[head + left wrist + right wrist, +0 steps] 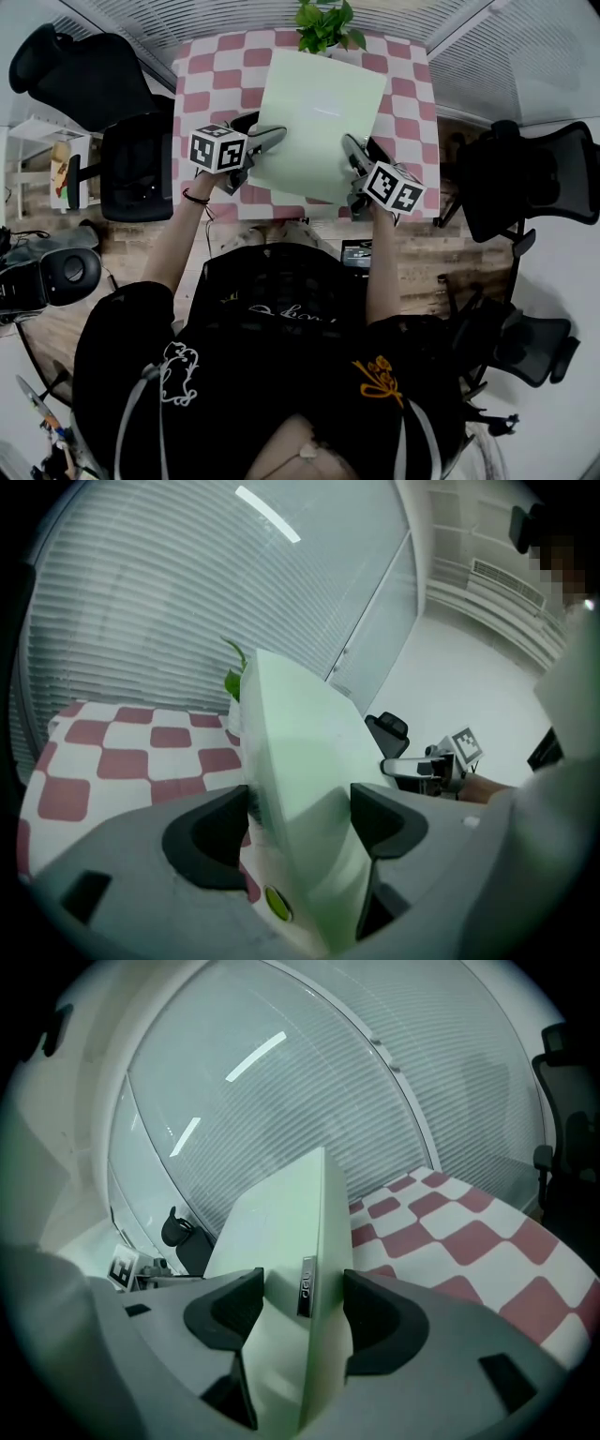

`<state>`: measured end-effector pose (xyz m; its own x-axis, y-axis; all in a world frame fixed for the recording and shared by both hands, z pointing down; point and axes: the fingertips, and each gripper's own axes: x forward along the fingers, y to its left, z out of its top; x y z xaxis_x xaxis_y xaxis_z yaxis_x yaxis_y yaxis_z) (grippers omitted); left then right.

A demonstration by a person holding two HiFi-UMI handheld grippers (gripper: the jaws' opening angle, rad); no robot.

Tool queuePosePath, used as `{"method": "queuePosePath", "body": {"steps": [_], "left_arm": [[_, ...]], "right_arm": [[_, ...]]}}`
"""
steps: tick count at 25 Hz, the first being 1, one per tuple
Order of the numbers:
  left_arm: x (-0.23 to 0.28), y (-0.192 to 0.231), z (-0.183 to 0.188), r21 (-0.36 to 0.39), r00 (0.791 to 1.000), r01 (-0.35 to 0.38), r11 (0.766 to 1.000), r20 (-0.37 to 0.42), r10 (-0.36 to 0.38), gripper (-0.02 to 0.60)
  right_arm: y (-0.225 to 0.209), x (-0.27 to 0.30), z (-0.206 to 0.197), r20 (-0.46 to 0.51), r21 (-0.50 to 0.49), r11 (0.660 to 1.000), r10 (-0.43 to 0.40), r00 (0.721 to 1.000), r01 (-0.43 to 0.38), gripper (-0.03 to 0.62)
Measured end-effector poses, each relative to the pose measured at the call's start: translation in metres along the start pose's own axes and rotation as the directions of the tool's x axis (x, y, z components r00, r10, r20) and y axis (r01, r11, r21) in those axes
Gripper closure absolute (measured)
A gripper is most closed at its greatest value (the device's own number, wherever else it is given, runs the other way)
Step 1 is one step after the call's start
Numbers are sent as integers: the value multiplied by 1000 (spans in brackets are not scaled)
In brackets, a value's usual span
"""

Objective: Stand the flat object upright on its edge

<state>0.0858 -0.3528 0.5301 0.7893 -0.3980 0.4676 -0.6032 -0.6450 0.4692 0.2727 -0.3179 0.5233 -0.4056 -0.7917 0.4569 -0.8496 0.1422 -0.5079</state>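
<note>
The flat object (pixel 319 122) is a pale green slab, held tilted above the red-and-white checkered table (pixel 211 70). My left gripper (pixel 267 145) is shut on its near left edge. My right gripper (pixel 354 155) is shut on its near right edge. In the left gripper view the slab (pixel 300 742) rises edge-on between the dark pads (pixel 220 832) of that gripper (pixel 300 817), and both pads touch it. In the right gripper view the slab (pixel 291 1222) stands between the pads (pixel 384 1321) of that gripper (pixel 302 1307), with a small dark label on its edge.
A potted green plant (pixel 326 26) stands at the table's far edge behind the slab. Black office chairs stand to the left (pixel 94 80) and right (pixel 534 178) of the table. Slatted blinds line the walls. The person's body fills the near side.
</note>
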Motion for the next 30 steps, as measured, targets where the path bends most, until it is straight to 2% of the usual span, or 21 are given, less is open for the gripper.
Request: {"method": "queuePosePath", "body": {"steps": [4,7,12,15,19,22,24,27,30], "left_arm": [[-6,-6,18,138,999,-47,989,11,46,232],[-7,-7,26,268,994,-103,958,1,106,236],[-8,-9,41,366,986,-164,916,42,159,242],[-10,-11,52,409,980,-197,891,73,183,247],[-8,-5,58,433,971,-236,870,87,221,250],[-5,1,52,452,960,-275,849,86,266,251],[-3,4,46,474,950,-304,827,87,299,252],[-1,11,38,507,941,-321,800,78,328,255],[5,15,31,506,945,-303,808,51,322,256]], "right_arm": [[13,-3,17,21,-126,992,6,1000,-3,330],[18,-2,24,29,-241,970,-14,999,20,335],[26,-4,40,97,-360,930,-40,994,73,338],[32,-8,53,143,-430,897,-42,989,101,339],[40,-7,63,195,-507,848,-58,979,151,339],[39,-4,59,198,-554,811,-90,976,187,339],[37,-1,53,181,-578,792,-108,978,195,341],[32,4,42,152,-578,791,-135,979,199,341],[28,6,35,136,-563,801,-150,979,201,342]]}}
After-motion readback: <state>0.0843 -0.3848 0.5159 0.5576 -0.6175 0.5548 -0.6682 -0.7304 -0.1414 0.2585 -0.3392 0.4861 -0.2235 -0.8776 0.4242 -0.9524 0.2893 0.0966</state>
